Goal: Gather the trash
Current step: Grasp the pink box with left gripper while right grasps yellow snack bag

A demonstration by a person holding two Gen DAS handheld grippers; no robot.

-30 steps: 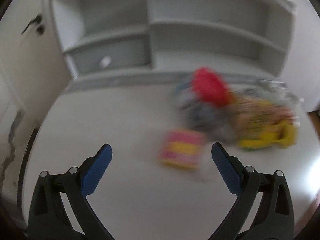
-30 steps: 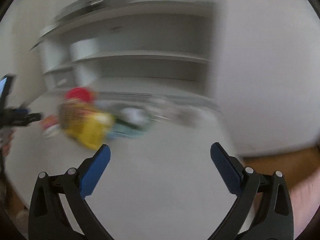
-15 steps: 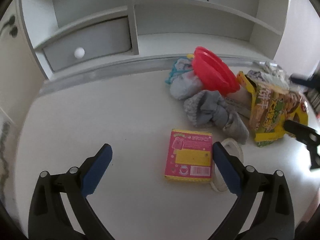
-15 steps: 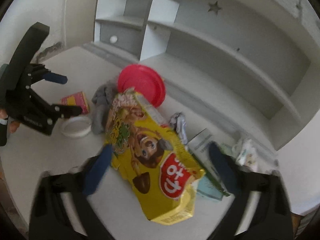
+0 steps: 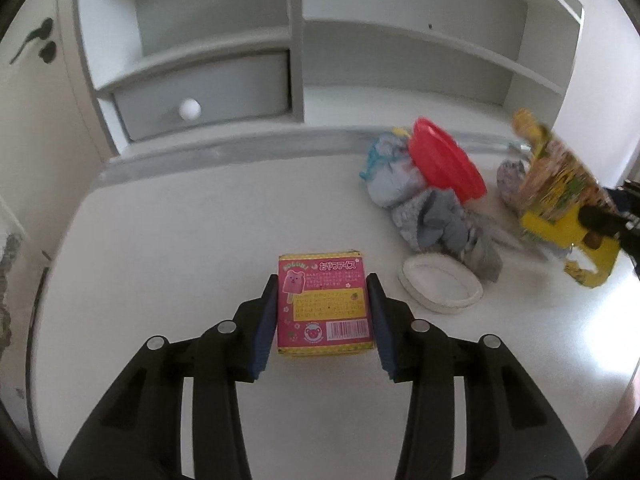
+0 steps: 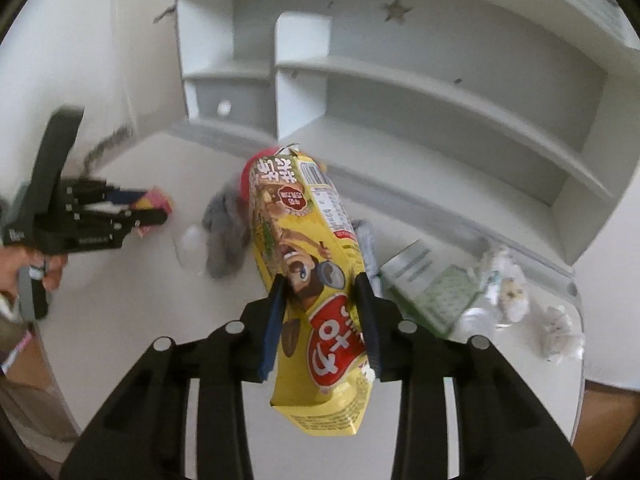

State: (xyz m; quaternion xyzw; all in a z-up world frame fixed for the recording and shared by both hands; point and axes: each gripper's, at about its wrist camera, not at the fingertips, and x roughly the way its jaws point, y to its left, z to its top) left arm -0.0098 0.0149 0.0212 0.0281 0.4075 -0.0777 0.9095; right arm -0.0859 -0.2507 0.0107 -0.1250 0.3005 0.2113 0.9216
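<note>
My left gripper is shut on a small pink and yellow box that rests on the white desk. It also shows in the right wrist view, where the box peeks out pink. My right gripper is shut on a yellow snack bag and holds it above the desk. The bag shows blurred at the right in the left wrist view.
A red lid, grey and blue cloths and a white lid lie mid-desk. A green box and crumpled wrappers lie to the right. A white shelf unit with a drawer stands behind.
Both grippers were open and empty. The left one moved down and closed on the pink box. The right one closed on the yellow bag and lifted it.
</note>
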